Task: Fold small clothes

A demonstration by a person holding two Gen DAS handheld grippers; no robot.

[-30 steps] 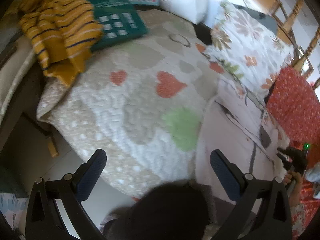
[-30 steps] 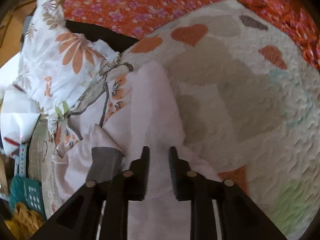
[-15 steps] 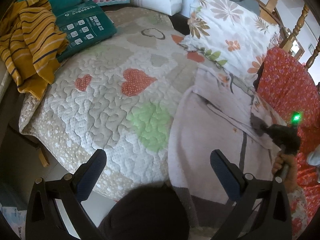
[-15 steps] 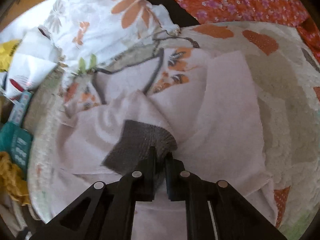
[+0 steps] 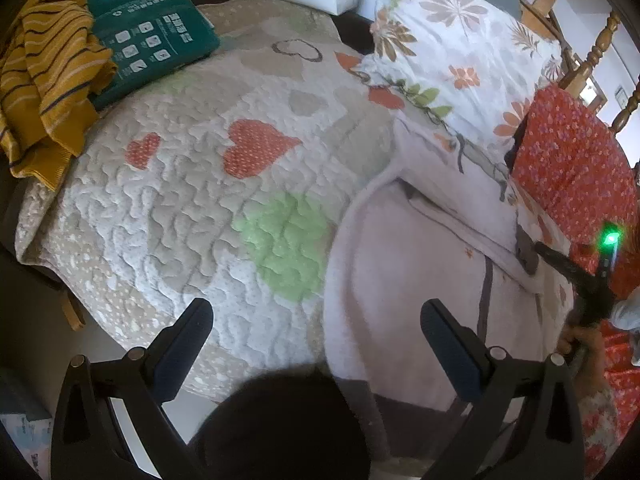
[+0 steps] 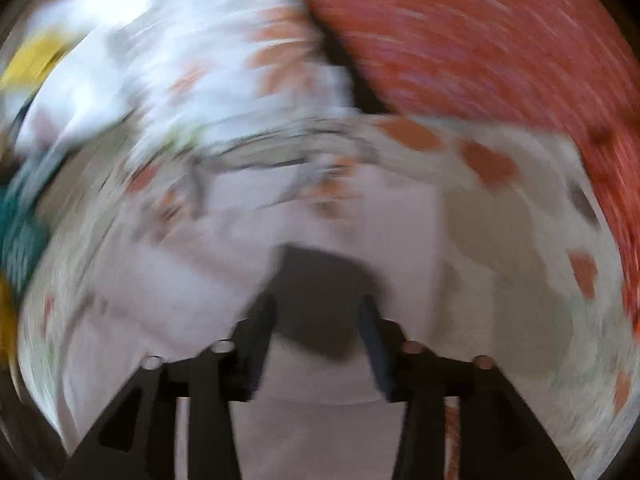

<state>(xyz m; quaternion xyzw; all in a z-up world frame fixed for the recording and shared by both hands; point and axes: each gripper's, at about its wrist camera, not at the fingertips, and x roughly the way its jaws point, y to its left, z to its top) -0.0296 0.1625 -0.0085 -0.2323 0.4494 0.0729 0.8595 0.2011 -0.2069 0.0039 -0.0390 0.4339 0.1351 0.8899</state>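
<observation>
A pale pink small garment (image 5: 400, 280) with a printed front lies on the heart-patterned quilt (image 5: 180, 200), partly folded over itself. Its grey cuff (image 5: 524, 252) rests on top at the right. My right gripper (image 5: 538, 248), held in a hand, hovers at that cuff. The right wrist view is blurred. There the grey cuff (image 6: 320, 280) lies between the spread fingers of my right gripper (image 6: 318, 320), whose jaws are opening, pads off the cloth. My left gripper (image 5: 316, 320) stands open above the quilt's near edge and the garment's left hem, holding nothing.
A yellow striped sweater (image 5: 44, 92) and a teal package (image 5: 156, 52) lie at the quilt's far left. A floral pillow (image 5: 460, 52) and a red flowered cloth (image 5: 572, 168) border the right. Wooden chairs (image 5: 596, 52) stand behind. Bare floor (image 5: 40, 340) lies beyond the quilt's left edge.
My right gripper, which pinched the grey cuff half a second ago, now has its jaws apart, and its view has rolled and blurred. The left gripper drifted right along the quilt, still open.
</observation>
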